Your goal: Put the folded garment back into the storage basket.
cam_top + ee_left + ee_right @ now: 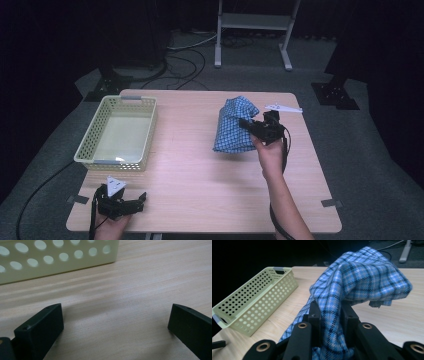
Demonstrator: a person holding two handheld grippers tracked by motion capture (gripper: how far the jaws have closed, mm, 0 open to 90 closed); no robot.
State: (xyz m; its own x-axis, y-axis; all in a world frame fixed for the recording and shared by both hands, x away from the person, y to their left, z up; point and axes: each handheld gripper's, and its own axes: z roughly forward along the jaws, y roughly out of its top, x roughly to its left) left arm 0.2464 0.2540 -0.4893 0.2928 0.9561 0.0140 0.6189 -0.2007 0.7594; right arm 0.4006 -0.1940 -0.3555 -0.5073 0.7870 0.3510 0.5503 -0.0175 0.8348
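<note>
The right gripper (248, 125) clamps the blue checked cloth (232, 125); the left gripper (131, 202) rests released near the basket (90, 135).

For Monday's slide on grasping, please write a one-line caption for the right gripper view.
Right gripper, jaws shut on a blue checked cloth, lifts it above the wooden table near a pale green basket.

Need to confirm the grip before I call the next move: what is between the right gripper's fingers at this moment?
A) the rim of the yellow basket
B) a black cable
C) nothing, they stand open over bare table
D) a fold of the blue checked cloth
D: in the right gripper view the fingers of the right gripper pinch a bunched fold of the blue checked cloth, while the perforated basket stands apart at the left.
</note>
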